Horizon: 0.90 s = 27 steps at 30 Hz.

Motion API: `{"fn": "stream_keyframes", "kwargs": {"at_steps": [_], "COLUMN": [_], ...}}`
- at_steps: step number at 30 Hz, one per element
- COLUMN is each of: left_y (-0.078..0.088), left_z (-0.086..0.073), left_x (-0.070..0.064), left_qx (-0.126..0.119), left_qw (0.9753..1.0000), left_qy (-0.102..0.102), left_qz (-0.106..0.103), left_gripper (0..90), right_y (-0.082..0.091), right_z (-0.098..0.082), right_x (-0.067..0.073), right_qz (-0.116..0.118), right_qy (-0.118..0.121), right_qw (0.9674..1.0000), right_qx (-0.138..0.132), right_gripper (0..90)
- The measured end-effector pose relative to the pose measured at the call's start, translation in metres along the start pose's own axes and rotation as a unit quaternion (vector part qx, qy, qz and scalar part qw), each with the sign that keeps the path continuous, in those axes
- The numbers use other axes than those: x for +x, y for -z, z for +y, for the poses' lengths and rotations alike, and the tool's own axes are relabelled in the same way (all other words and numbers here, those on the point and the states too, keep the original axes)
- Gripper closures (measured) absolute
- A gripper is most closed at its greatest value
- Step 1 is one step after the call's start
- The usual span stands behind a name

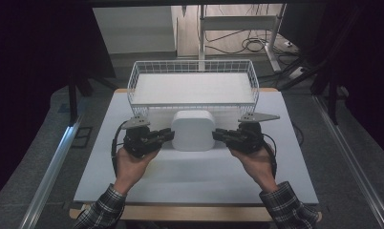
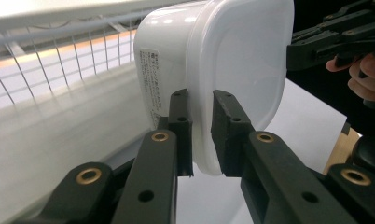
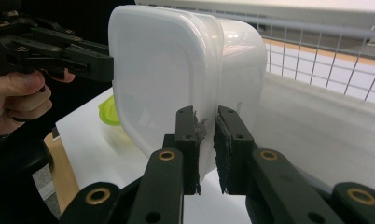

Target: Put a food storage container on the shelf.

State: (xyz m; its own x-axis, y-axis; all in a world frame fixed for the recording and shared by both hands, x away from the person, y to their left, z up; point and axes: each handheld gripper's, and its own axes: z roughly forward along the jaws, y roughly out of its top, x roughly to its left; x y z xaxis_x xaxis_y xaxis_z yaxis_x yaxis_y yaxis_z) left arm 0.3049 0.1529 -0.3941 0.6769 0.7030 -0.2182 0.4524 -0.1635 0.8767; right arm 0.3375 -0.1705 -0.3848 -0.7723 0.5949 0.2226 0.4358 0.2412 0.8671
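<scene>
— What step were we on?

— We had the box (image 1: 193,130) pinched by its rim from both sides, the left gripper (image 1: 165,135) on one edge and the right gripper (image 1: 219,135) on the other. It hung between them just in front of the basket (image 1: 192,66), seemingly clear of the table (image 1: 285,157).

— And what did the next move call for?

— We judged it had to clear the basket's near wall, kept level, both grips tight, then go down inside.
</scene>
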Motion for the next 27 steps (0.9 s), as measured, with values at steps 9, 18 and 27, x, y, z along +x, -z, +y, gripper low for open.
{"fn": "stream_keyframes", "kwargs": {"at_steps": [9, 18, 27], "left_y": [0.005, 0.012, 0.017], "left_z": [0.014, 0.029, 0.040], "left_x": [0.001, 0.003, 0.007], "left_qx": [-0.012, -0.025, -0.034], "left_qw": [0.9999, 0.9997, 0.9994], "left_qy": [-0.003, -0.006, -0.003], "left_qz": [-0.001, 0.002, 0.002], "left_gripper": [79.3, 79.3, 79.5], "right_y": [0.001, 0.003, 0.002], "right_z": [0.013, 0.031, 0.045], "right_x": [-0.002, 0.000, 0.000], "right_qz": [0.003, 0.002, 0.002], "right_qy": [0.000, 0.007, 0.010], "right_qw": [1.0000, 0.9998, 0.9997], "right_qx": [-0.009, -0.018, -0.022], "right_gripper": [79.7, 79.6, 79.6]}}
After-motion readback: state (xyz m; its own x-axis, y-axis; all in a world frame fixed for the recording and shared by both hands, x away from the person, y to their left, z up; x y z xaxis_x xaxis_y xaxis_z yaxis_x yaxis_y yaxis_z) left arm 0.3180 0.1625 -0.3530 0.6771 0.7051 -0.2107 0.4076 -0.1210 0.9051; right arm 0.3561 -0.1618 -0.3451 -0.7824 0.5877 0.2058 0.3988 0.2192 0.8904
